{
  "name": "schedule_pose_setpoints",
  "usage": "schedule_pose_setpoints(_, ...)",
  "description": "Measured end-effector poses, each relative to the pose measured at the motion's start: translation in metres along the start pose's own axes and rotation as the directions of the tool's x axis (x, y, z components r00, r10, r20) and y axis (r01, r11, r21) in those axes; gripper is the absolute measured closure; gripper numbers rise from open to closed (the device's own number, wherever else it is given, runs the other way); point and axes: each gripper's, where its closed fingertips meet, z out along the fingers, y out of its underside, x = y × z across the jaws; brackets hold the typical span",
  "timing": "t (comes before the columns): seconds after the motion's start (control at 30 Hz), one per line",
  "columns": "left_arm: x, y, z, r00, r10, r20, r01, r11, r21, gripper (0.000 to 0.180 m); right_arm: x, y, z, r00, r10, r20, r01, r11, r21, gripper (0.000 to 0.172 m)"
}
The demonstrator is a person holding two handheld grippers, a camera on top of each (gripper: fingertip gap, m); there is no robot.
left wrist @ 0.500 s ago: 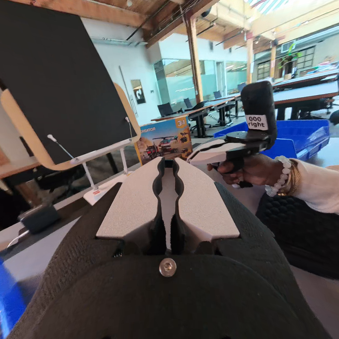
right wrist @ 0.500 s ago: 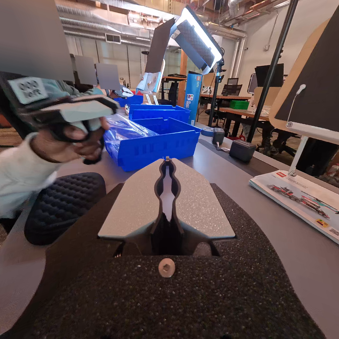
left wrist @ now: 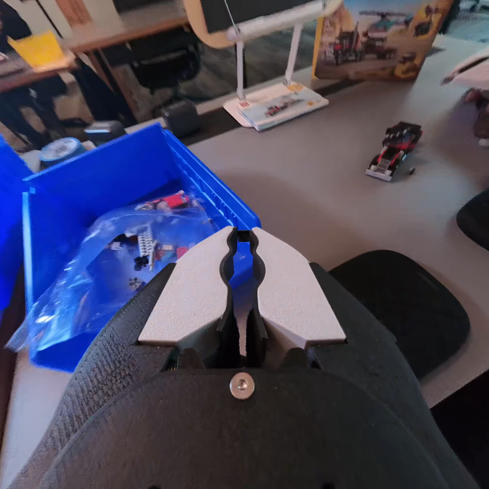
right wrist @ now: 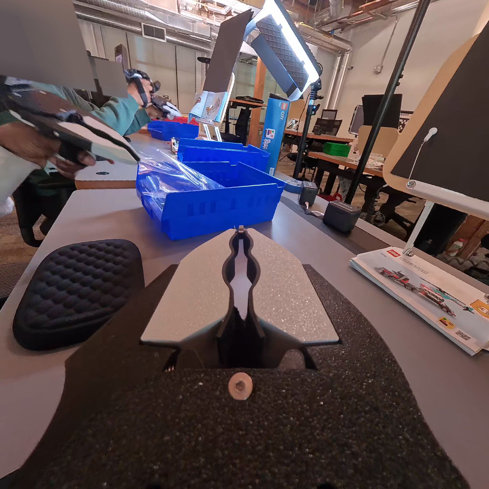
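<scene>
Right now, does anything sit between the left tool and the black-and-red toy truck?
Nothing visible. Bare grey table runs from the left tool to the toy truck; the blue bin lies left of that line, the black pad right of it.

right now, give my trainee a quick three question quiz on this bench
1. True or false: the blue bin holds a clear bag of small toy parts.
2. What is pinched at the tips of the left gripper? A) a small black piece B) a yellow card C) a roll of tape
3. What stands on the grey table to the right of the bin, in the left wrist view?

Key: 1 true. 2 A, the small black piece. 3 a black and red toy truck.
</scene>
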Motion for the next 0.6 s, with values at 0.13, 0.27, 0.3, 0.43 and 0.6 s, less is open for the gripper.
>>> schedule_pose_setpoints(0.13,-0.015,0.02,0.035,0.995,0.082,0.064,-0.071,0.984,-0.161,0.169,0.004,0.0,-0.002,1.0,0.007,-0.014,-0.007,1.0,0.011,0.169)
schedule_pose_setpoints(0.27,-0.022,0.036,0.052,0.989,0.133,0.072,-0.111,0.962,-0.25,0.159,0.004,-0.002,-0.003,1.0,0.008,-0.014,-0.008,1.0,0.017,0.169)
schedule_pose_setpoints(0.3,-0.025,0.039,0.054,0.986,0.143,0.081,-0.116,0.957,-0.267,0.156,0.004,-0.002,-0.003,1.0,0.008,-0.012,-0.008,1.0,0.018,0.169)
schedule_pose_setpoints(0.43,-0.033,0.046,0.057,0.977,0.177,0.123,-0.132,0.944,-0.303,0.153,0.002,-0.003,-0.002,1.0,0.003,-0.007,-0.003,1.0,0.019,0.169)
schedule_pose_setpoints(0.6,-0.027,0.053,0.059,0.971,0.228,0.074,-0.19,0.92,-0.343,0.144,0.001,-0.004,-0.002,1.0,0.0,-0.006,0.0,1.0,0.021,0.169)
